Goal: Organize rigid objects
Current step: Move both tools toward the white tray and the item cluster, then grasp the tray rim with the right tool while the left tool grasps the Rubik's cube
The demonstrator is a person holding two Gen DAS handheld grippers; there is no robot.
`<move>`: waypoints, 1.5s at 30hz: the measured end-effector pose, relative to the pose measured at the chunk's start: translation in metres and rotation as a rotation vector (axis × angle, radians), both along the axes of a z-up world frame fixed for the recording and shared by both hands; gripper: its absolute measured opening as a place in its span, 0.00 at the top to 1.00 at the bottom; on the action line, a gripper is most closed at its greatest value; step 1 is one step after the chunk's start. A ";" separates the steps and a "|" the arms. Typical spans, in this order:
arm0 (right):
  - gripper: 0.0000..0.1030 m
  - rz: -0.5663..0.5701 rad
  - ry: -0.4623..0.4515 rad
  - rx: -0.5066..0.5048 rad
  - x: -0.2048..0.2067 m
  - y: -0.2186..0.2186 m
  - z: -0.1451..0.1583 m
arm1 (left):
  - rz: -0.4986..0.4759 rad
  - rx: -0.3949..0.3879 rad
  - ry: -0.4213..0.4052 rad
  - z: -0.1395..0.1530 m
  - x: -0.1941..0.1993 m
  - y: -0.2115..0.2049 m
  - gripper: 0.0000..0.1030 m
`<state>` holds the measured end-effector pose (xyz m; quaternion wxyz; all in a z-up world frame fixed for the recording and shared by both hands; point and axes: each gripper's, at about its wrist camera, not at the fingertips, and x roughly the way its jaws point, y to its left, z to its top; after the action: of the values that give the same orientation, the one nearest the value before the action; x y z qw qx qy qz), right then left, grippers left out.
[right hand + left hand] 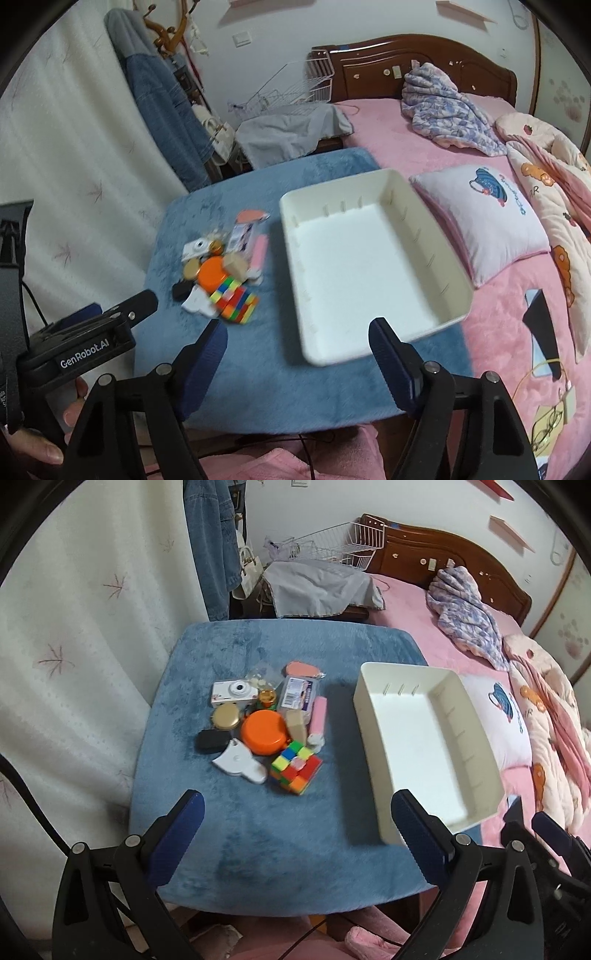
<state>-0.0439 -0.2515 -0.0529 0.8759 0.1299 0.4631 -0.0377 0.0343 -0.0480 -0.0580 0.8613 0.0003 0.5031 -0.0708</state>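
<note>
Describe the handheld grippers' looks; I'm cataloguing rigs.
Both the left gripper and the right gripper have black angular linkage arms with silver rivets and dark blue ribbed pads on the jaws. The left's body reads "GenRobot.AI" in white. A black cable trails below.

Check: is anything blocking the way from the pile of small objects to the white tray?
Nothing visible does. Bare blue cloth lies between the pile and the white tray, which is empty. Only the tray's low wall must be cleared.

Open right gripper [297,354] over empty white tray [458,288].
</note>
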 end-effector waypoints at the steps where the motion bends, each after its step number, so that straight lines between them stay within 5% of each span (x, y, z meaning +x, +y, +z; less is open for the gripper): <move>1: 0.25 -0.006 0.004 0.008 0.005 -0.012 -0.001 | 0.009 -0.004 0.009 -0.002 0.005 -0.006 0.02; 16: 0.31 -0.074 0.213 0.101 0.092 -0.148 -0.056 | 0.239 0.081 0.264 -0.065 0.078 -0.038 0.02; 31: 0.37 0.005 0.388 0.058 0.149 -0.200 -0.116 | 0.548 -0.013 0.483 -0.134 0.117 -0.010 0.02; 40: 0.64 0.049 0.514 0.049 0.153 -0.209 -0.161 | 0.620 -0.037 0.591 -0.173 0.115 0.001 0.07; 45: 0.83 0.073 0.578 0.061 0.154 -0.206 -0.183 | 0.639 -0.124 0.611 -0.181 0.113 0.007 0.08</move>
<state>0.1097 -0.4570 -0.2361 0.7044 0.1233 0.6985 -0.0280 0.1472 -0.0411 -0.2385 0.6503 -0.2278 0.7040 0.1720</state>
